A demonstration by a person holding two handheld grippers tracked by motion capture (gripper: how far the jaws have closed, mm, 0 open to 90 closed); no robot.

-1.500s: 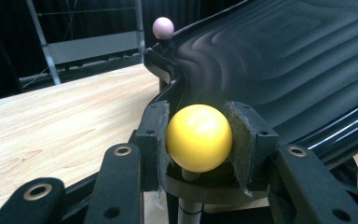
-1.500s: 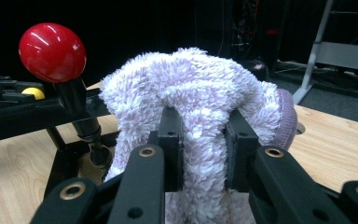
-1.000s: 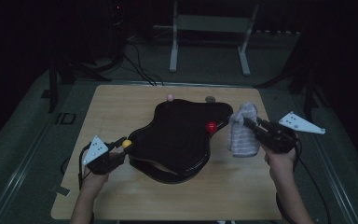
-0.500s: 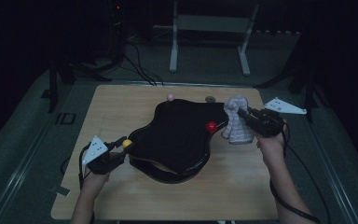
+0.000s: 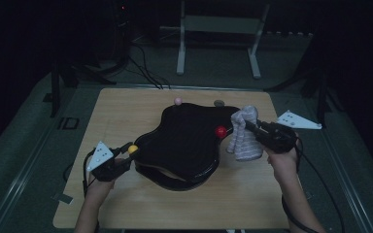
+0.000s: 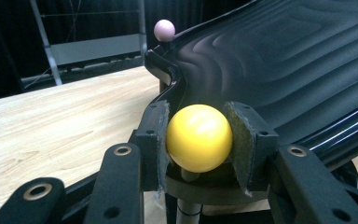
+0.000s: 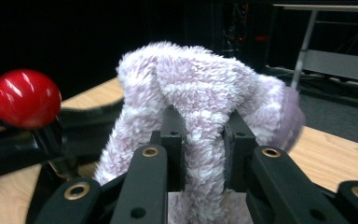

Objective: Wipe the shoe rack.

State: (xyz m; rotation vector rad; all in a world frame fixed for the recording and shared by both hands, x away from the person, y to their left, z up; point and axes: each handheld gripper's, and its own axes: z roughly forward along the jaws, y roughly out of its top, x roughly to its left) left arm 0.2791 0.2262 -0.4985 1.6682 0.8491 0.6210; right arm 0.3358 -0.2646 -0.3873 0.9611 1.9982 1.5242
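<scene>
A glossy black curved board [image 5: 182,143] with rippled surface lies mid-table, carrying ball-topped pegs at its edge. My left gripper [image 5: 125,154] is shut on the yellow ball [image 5: 133,149] at the board's near-left edge; in the left gripper view the yellow ball [image 6: 199,137] sits squeezed between both pads. My right gripper [image 5: 245,124] is shut on a fluffy pale lilac cloth [image 5: 243,134], held above the table at the board's right side, just right of the red ball [image 5: 220,131]. In the right gripper view the cloth [image 7: 200,107] drapes over the jaws, the red ball [image 7: 25,99] to its left.
A pink ball [image 5: 178,101] and a dark grey ball [image 5: 218,103] stand at the board's far edge. The wooden table [image 5: 121,114] has bare surface left of the board and along the front. A metal frame [image 5: 218,29] and cables lie on the floor behind.
My right gripper carried the cloth up and leftward, toward the red ball at the board's right edge. The left gripper stayed shut on the yellow ball.
</scene>
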